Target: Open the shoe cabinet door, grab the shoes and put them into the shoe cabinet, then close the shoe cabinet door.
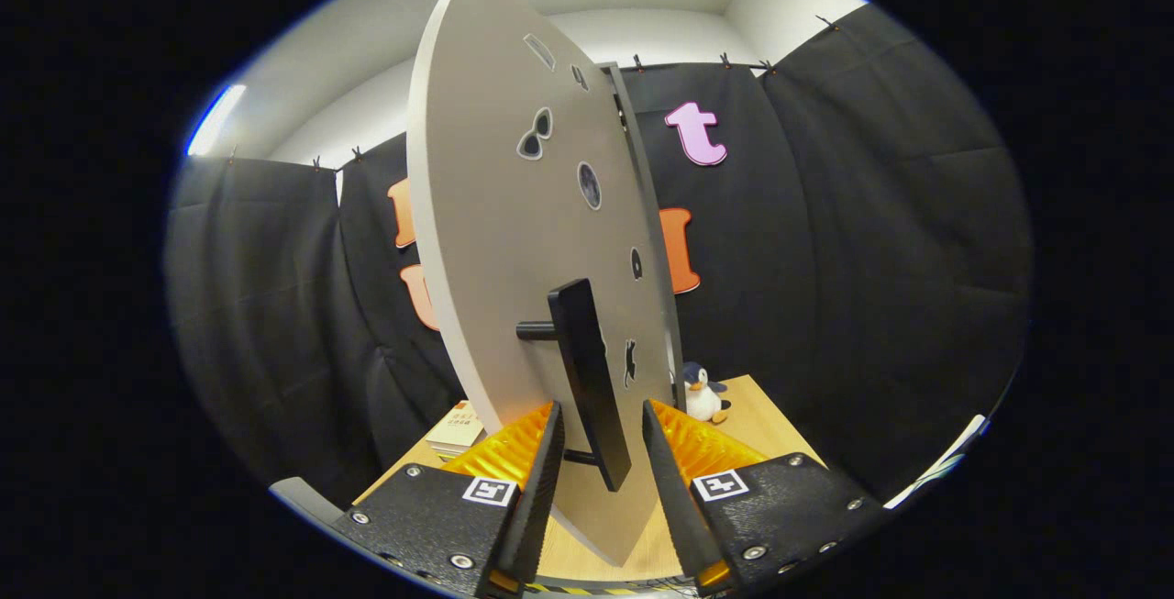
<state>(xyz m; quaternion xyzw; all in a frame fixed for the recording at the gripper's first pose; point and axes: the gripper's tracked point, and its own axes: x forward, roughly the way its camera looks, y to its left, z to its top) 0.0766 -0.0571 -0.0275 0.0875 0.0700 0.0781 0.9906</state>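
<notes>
The shoe cabinet door (514, 214) is a pale grey panel with small dark stickers. It stands close in front of me at a steep angle to my view. Its black bar handle (587, 370) stands upright on short black posts. My gripper (601, 408) is open, and the lower part of the handle sits between its fingers. A small gap shows on each side of the bar, so neither finger (541, 461) presses on it.
A wooden tabletop (770, 425) lies beyond the fingers. A small penguin plush (703, 393) stands on it just right of the door. A stack of books (459, 427) lies left of the door. Black cloth walls close the booth all round.
</notes>
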